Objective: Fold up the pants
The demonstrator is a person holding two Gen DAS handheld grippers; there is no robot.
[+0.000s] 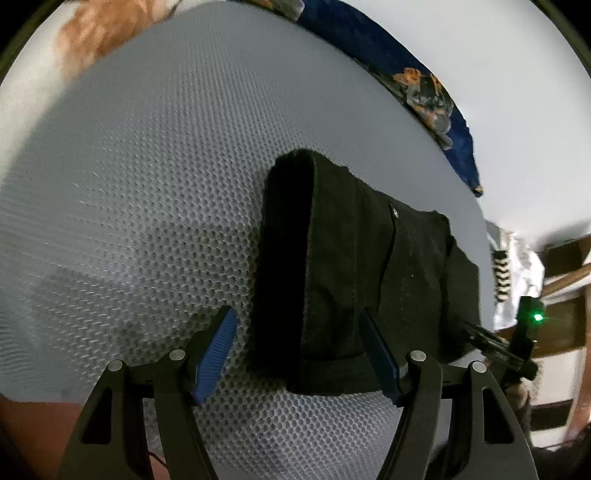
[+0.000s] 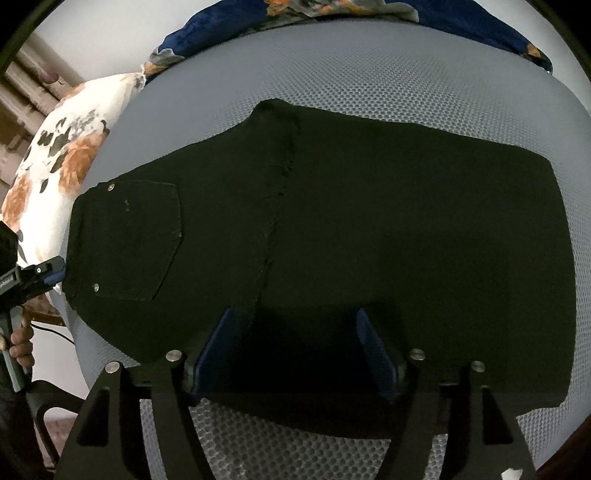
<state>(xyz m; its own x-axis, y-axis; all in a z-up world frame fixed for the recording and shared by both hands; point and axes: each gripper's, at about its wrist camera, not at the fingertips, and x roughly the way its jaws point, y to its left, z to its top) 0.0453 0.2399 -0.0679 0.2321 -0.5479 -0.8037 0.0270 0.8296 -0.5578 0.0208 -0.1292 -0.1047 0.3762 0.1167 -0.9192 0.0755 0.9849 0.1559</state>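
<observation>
The black pants (image 2: 332, 229) lie folded flat on a grey mesh surface (image 2: 406, 74), back pocket (image 2: 129, 240) at the left, waistband end toward the left. My right gripper (image 2: 295, 350) is open, low over the near edge of the pants, fingers on either side of the cloth edge. In the left wrist view the pants (image 1: 362, 266) show end-on, with the waistband nearest. My left gripper (image 1: 295, 350) is open at the waistband, its right finger (image 1: 376, 354) over the cloth and its left finger (image 1: 216, 354) over bare mesh. The left gripper also shows at the right wrist view's left edge (image 2: 51, 273).
A floral white pillow (image 2: 62, 155) lies beyond the waistband side. A dark blue floral blanket (image 2: 258, 18) runs along the far edge of the mesh. Bare mesh (image 1: 129, 184) lies left of the pants. The other gripper's green light (image 1: 535, 317) shows at right.
</observation>
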